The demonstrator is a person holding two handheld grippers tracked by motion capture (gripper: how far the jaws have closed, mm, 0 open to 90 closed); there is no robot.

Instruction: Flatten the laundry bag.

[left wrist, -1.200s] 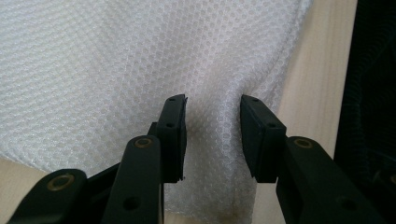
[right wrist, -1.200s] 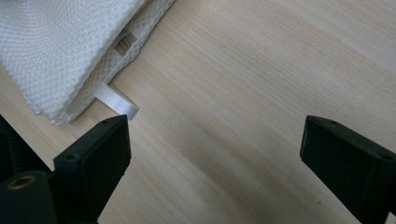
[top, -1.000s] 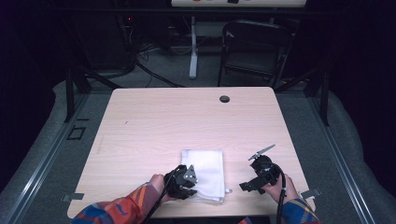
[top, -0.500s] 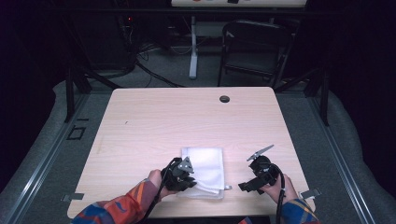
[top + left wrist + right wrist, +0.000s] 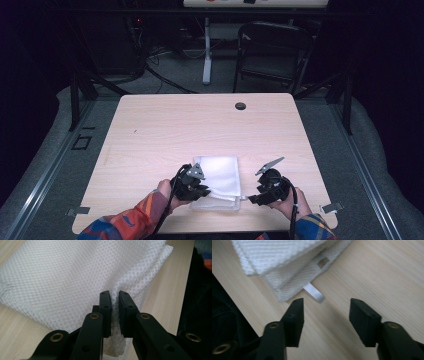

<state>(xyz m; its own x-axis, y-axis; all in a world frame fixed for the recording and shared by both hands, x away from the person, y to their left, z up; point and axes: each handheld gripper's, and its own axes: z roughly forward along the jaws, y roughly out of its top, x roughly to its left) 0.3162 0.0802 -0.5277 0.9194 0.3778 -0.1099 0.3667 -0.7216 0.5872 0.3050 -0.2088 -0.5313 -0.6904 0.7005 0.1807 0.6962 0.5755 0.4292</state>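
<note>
**Left claw pinches the cloth, right claw closing at the corner tag**

Since the earlier frames, the left gripper point(image 5: 196, 186) has slid onto the folded white mesh cloth point(image 5: 218, 175) and clamped a raised pleat of it; the right gripper point(image 5: 256, 198) has just been closing, yet its jaws stand apart with nothing between them. On the pale wooden desk point(image 5: 200, 125), the cloth lies near the front edge, right of centre.

It looks light, soft and limp, so it should sag unless held at two corners; the layered front corner is the likely hold.

From the left gripper view, the honeycomb weave point(image 5: 62, 272) and the pinch are plain. A small white hanging tag point(image 5: 314, 292) appears in the right gripper view, just ahead of the jaws.
</note>
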